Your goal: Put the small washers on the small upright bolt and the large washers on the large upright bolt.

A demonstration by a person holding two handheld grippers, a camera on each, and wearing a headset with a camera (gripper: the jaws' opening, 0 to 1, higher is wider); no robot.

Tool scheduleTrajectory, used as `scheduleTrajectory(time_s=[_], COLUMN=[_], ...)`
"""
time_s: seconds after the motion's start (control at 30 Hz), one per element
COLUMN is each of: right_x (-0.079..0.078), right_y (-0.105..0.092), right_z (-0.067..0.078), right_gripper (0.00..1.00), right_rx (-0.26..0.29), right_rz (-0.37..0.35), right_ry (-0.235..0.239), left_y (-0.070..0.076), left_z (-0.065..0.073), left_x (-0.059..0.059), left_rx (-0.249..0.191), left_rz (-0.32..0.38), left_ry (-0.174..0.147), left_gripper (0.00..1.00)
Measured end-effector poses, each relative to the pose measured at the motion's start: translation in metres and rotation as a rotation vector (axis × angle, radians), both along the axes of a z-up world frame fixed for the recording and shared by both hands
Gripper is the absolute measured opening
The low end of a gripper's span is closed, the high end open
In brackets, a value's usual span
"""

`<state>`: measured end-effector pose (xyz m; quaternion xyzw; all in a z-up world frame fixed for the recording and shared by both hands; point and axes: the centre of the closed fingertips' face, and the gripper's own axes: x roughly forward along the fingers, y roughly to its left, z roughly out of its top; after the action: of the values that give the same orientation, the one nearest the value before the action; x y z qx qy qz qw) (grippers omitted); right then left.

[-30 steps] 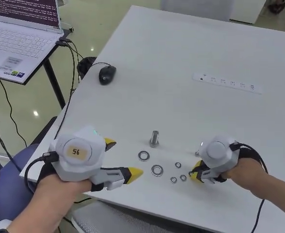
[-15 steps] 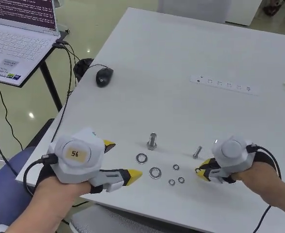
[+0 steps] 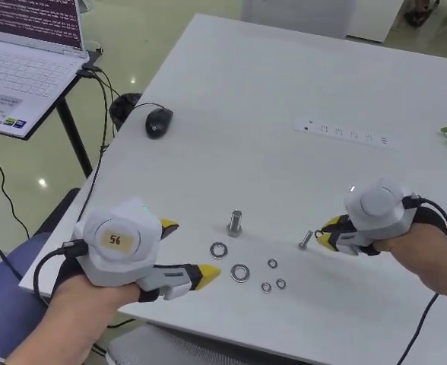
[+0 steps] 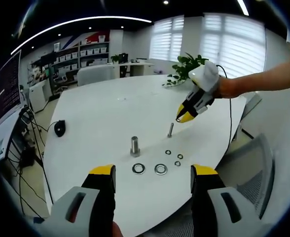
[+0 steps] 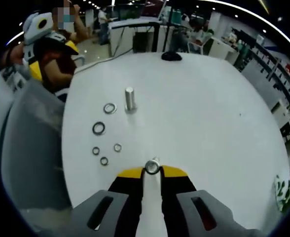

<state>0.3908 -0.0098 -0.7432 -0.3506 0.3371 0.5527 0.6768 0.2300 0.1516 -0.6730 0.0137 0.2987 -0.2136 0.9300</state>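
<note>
Near the front edge of the desk (image 3: 284, 84), the large bolt (image 3: 235, 223) is standing upright. The two large washers (image 3: 219, 249) are lying flat just in front of it, on the person's side. Three small washers (image 3: 272, 263) are lying in a loose cluster beside them, toward the right edge. The small bolt (image 3: 305, 240) is standing upright a little farther toward that edge, apart from the large bolt.

The right hand-held gripper (image 3: 327, 233) is hovering just beside the top of the small bolt. Its jaws are drawn narrow and are pinching one small washer (image 5: 152, 167) at their yellow tips.

The left hand-held gripper (image 3: 188, 249) is hanging over the front edge toward the left corner. Its jaws are spread wide, gripping nothing, and are pointing at the large washers.

Farther back, a mouse (image 3: 158, 122) is sitting near the left edge, and a power strip (image 3: 343, 133) is lying toward the far right corner. A laptop (image 3: 18, 61) is resting on a separate stand beyond the left edge.
</note>
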Motion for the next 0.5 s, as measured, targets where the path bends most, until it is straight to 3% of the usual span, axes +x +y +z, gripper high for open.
scheduleTrajectory(time_s=[0.4, 0.5], right_x=[0.007, 0.002], right_y=[0.008, 0.007], right_z=[-0.014, -0.012], right_gripper=[0.14, 0.14], right_rx=[-0.039, -0.048], right_rz=[0.016, 0.020], right_ry=[0.043, 0.046], left_y=[0.004, 0.005], left_z=[0.001, 0.000], left_x=[-0.001, -0.001], left_rx=[0.005, 0.006], left_rz=[0.007, 0.010], left_ry=[0.002, 0.004], left_gripper=[0.61, 0.61])
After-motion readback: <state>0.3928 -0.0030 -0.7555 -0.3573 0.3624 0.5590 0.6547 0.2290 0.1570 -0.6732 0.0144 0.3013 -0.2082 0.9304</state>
